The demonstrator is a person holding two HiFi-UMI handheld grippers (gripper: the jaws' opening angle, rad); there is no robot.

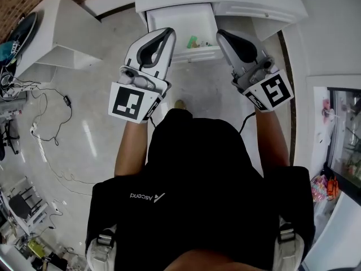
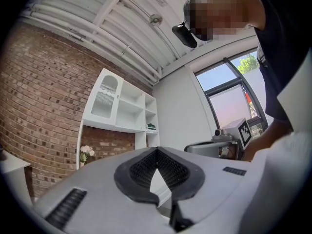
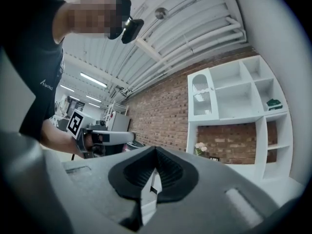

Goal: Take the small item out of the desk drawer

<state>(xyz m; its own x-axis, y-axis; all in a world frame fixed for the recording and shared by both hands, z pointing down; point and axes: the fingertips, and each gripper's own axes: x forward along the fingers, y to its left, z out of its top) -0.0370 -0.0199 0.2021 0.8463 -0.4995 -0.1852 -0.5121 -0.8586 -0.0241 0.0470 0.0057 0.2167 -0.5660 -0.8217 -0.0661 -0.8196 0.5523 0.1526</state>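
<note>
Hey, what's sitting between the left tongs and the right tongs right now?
In the head view, the open drawer lies between the left tongs and right tongs, with a small green item near its front; below that is pale floor.

drawer (image 1: 180,17) white | small item (image 1: 192,40) green | left gripper (image 1: 167,35) grey, black-white markers (image 1: 131,103) | shirt (image 1: 192,179) black | brick wall (image 3: 161,116) red-brown

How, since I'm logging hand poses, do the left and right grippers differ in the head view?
The left gripper is rolled so its dark-rimmed side opening faces the camera; the right gripper shows a grey back. The left one's tip overlaps the left front corner of the open drawer, the right one's the right corner. Both have shut, empty jaws.
</note>
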